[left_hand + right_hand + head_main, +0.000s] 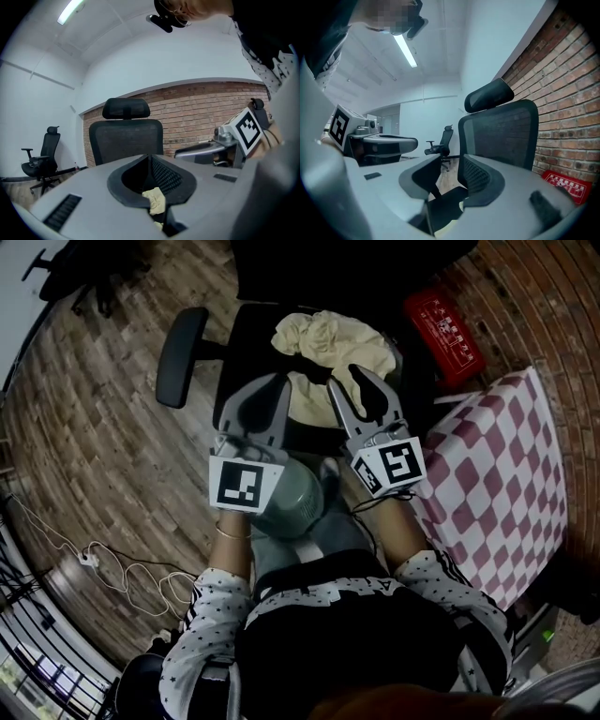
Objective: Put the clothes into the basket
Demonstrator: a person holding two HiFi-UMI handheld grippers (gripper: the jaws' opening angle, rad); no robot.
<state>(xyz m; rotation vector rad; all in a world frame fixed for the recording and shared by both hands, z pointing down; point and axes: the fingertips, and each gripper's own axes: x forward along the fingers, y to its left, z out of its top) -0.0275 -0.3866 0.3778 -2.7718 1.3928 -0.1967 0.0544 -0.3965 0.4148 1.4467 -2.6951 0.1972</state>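
**Soft cloth on the chair, both grippers just short of it**

Head view: A cream cloth [328, 341] lies crumpled in a loose heap on the seat of the chair [251, 334], with a tail trailing toward the seat's front edge. The left gripper [279, 382] hangs over the front of the seat with its jaws together. Its tip is just beside that tail, and I cannot tell whether it touches. The right gripper [347, 379] hangs beside it with its jaws apart, over the near edge of the heap. Right of the chair lie a red case [443, 332] and, nearer the person, a checked thing [497, 474]. The checked thing may be the basket, but I cannot tell.

Left gripper view: The jaws meet at the tip with nothing pinched there. A scrap of cloth [155, 200] shows through the gap behind the tip, lying below on the seat. The chair's back stands beyond.

Right gripper view: The jaws stand parted and empty, framing the seat. A cream sliver low in the gap is probably the cloth.

Handling: The cloth looks light, limp and unbreakable. It will likely sag and drag when lifted, not hold its shape. A raised fold or the thick middle of the heap should give the surest hold, since a flat edge may slip out of the jaws. The left jaws would have to open first.
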